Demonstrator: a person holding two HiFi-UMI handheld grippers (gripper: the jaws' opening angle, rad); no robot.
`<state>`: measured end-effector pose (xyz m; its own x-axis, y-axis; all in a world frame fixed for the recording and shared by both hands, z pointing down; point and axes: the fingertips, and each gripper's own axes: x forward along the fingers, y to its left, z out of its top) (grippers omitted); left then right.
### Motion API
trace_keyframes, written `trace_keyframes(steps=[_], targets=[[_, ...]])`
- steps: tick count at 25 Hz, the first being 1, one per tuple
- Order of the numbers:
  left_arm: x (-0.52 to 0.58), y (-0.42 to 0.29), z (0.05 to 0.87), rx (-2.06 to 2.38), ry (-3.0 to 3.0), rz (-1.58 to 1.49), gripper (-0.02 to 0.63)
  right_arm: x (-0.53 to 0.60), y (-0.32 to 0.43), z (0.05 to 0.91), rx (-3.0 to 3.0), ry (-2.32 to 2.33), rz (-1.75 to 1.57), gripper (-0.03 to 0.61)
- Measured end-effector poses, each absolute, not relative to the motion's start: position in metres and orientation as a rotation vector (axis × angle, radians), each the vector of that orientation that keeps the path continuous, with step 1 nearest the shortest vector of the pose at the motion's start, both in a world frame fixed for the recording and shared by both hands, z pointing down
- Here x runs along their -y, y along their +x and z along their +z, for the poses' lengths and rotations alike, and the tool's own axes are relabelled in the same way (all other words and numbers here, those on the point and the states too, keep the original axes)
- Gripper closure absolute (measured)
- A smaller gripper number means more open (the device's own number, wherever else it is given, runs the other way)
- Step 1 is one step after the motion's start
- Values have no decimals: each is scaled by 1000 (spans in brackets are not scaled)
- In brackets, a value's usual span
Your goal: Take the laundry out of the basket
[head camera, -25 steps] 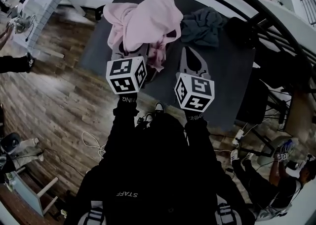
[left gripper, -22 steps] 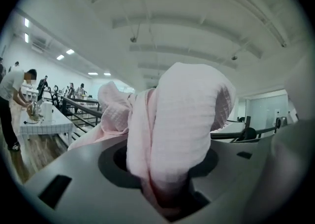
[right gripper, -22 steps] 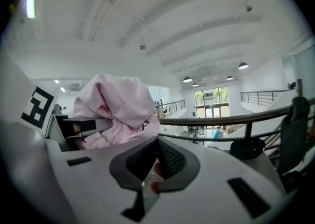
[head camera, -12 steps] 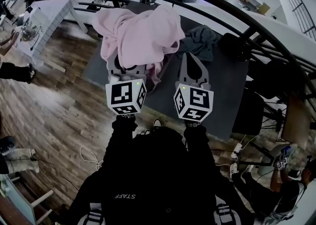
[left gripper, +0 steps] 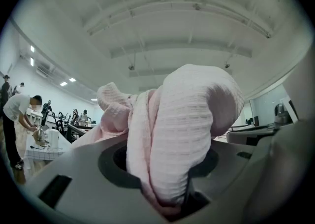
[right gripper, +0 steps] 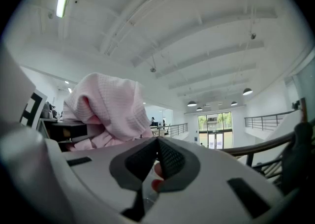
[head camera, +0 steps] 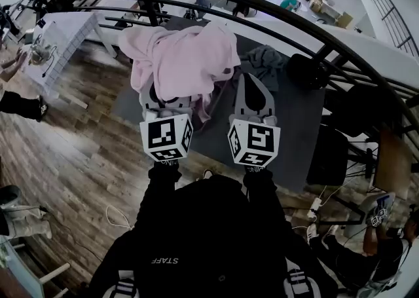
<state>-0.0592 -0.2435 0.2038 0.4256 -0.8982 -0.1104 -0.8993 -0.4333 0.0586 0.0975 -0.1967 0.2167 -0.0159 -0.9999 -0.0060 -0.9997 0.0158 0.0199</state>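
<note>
A pink waffle-knit garment (head camera: pixel 183 54) hangs in a bunched heap over my left gripper (head camera: pixel 169 97), held up above the dark grey table (head camera: pixel 301 126). In the left gripper view the pink garment (left gripper: pixel 182 119) fills the gap between the jaws, and the left gripper (left gripper: pixel 170 188) is shut on it. My right gripper (head camera: pixel 253 80) hovers beside it to the right, its tips together and no cloth in them. In the right gripper view the right gripper (right gripper: pixel 157 142) points level, with the pink garment (right gripper: pixel 106 102) off to its left. A dark grey-green garment (head camera: pixel 270 61) lies crumpled on the table beyond the right gripper.
A black curved railing (head camera: pixel 314 35) arcs behind the table. A black rounded object (head camera: pixel 308 71) sits at the table's far right corner. A black chair (head camera: pixel 330 152) stands to the right, a white table (head camera: pixel 65 28) at far left. A person (head camera: pixel 366 251) crouches on the floor at lower right.
Both grippers have risen. The pink garment has come up with the left gripper and hangs higher above the table. The dark garment has stayed where it lay.
</note>
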Motion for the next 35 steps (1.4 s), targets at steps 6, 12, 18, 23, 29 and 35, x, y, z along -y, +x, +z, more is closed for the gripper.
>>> trace_keyframes(steps=[6,12,18,23,29,35], targets=[[242,-61,189,-1667,-2616,230,396,192,103,206,2217,2221,-69,565],[240,-65,181,-1679,-2585,246,397,190,103,202,2225,2218,-87,565],[237,-67,179,-1681,-2577,245,396,185,100,199,2225,2216,-97,565],[235,-64,183,-1670,-2581,222,396,183,101,204,2215,2213,-95,565],[235,-62,189,-1668,-2598,196,396,182,100,206,2198,2216,-95,565],[240,-58,188,-1673,-2594,206,396,184,109,203,2178,2247,-106,565]])
